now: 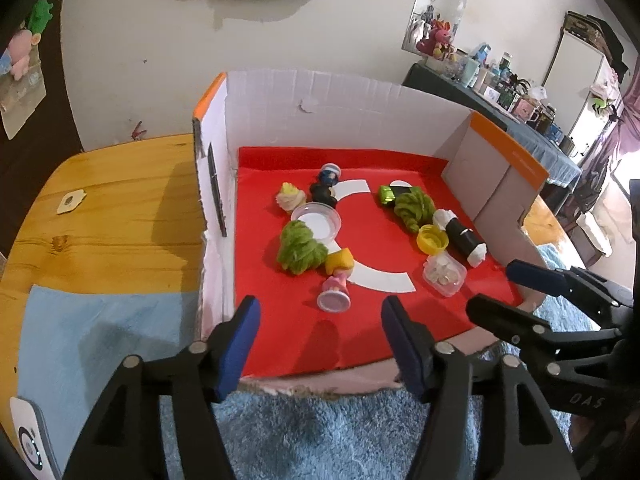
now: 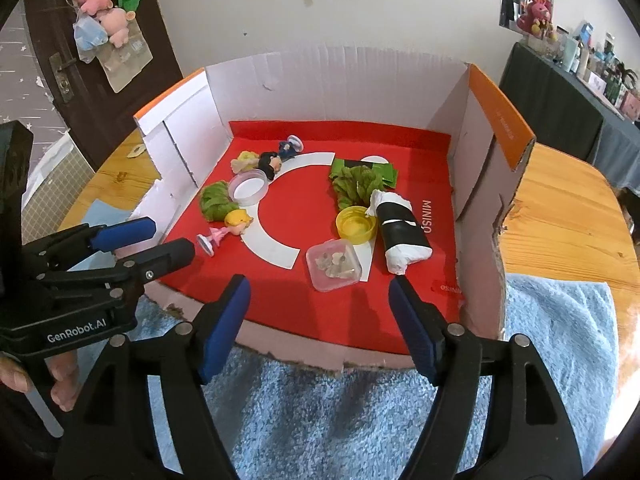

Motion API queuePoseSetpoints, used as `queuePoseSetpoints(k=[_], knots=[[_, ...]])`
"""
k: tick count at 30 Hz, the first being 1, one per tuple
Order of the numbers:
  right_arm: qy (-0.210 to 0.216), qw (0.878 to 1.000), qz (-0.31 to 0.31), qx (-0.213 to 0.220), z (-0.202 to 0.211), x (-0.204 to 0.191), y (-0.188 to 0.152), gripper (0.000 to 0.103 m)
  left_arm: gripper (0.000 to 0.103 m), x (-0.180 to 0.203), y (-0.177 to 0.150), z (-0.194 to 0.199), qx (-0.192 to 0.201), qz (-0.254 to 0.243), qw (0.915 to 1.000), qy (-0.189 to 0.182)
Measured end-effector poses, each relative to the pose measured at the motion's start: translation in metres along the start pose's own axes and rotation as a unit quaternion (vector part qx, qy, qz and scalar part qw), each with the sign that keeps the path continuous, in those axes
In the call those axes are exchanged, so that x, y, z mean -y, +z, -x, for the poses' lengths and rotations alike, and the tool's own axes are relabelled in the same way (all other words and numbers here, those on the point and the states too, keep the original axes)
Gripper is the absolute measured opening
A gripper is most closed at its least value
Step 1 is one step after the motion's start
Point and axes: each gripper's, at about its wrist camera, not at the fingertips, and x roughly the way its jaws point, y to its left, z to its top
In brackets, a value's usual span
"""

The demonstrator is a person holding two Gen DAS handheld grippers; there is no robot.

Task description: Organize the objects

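A cardboard box (image 1: 320,96) lined in red holds the toys. On its left lie a blonde doll in pink (image 1: 338,280), a green pompom (image 1: 300,248), a clear round dish (image 1: 316,220) and a dark-haired doll (image 1: 324,188). On its right lie a second green pompom (image 2: 356,186), a yellow cap (image 2: 356,224), a black-and-white roll (image 2: 402,232) and a small clear tub (image 2: 334,266). My left gripper (image 1: 320,312) hovers open over the box's near edge, empty. My right gripper (image 2: 318,286) is also open and empty, just short of the tub.
The box stands on a wooden table (image 1: 112,200) with a blue fluffy towel (image 2: 340,420) under its near edge. A hand (image 2: 36,380) holds the left gripper's handle. A cluttered side table (image 1: 500,92) lines the far right wall.
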Motion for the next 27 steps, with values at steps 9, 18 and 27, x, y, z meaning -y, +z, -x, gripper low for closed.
queuePoseSetpoints(k=[9,18,27], knots=[[-0.001,1.000,0.001,0.009,0.013,-0.005,-0.007,0.085,0.076,0.001,-0.007,0.012,0.011,0.001,0.9999,0.005],[-0.001,1.000,-0.002,0.022,0.027,-0.007,-0.013,0.093,0.084,0.002,-0.013,0.023,0.014,0.001,0.9998,0.012],[-0.001,1.000,-0.008,0.027,0.039,-0.008,-0.022,0.096,0.092,0.004,-0.021,0.031,0.020,0.000,0.9997,0.011]])
